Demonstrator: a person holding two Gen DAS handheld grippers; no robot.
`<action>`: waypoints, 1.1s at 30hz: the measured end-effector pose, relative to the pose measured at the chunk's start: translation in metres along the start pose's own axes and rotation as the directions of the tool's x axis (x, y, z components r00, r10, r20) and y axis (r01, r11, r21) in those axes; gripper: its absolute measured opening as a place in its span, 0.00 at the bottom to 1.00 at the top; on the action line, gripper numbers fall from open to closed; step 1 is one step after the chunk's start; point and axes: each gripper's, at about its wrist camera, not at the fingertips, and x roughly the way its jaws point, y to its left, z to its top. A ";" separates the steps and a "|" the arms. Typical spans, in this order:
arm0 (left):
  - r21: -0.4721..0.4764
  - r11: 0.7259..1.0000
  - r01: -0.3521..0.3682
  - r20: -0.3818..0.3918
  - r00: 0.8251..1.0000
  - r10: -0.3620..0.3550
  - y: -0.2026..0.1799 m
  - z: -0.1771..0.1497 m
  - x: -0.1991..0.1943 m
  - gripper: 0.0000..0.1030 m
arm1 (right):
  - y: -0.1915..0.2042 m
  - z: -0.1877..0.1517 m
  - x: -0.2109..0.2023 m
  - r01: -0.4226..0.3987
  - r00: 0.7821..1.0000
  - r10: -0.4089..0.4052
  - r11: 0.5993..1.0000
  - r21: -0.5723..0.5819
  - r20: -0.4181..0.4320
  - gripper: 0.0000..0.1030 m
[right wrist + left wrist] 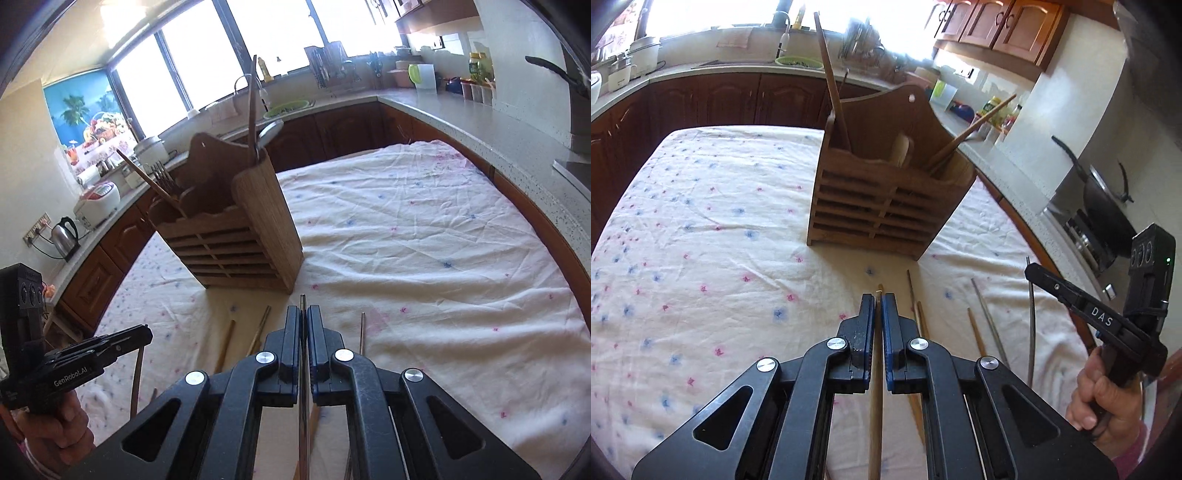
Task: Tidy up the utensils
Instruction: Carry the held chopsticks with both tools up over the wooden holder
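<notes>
- White capitals "DAS" are showing on the black side of the right claw (1030,271), on its arm in the left wrist view.
- White lettering "GenRobot.AI" is running along the black body of the left claw (146,332), seen in the right wrist view.
- No other writing is coming through sharply enough to read.

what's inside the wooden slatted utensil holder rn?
Inside the wooden slatted utensil holder: wooden chopsticks, a pale wooden handle, metal forks, a metal spoon. Lower ends hidden.
</notes>
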 end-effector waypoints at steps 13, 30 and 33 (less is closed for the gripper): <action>0.004 0.998 0.069 0.193 0.979 -0.069 -0.009 0.019 -0.090 0.03 | 0.023 0.022 -0.077 -0.053 0.982 0.057 0.998 -0.025 0.179 0.04; -0.017 0.999 0.046 0.295 0.955 -0.039 -0.003 0.027 -0.112 0.03 | 0.032 0.036 -0.099 -0.069 0.964 0.077 0.997 -0.039 0.256 0.04; -0.016 0.999 0.043 0.314 0.949 -0.036 -0.002 0.033 -0.114 0.03 | 0.033 0.040 -0.098 -0.070 0.961 0.078 0.997 -0.040 0.266 0.04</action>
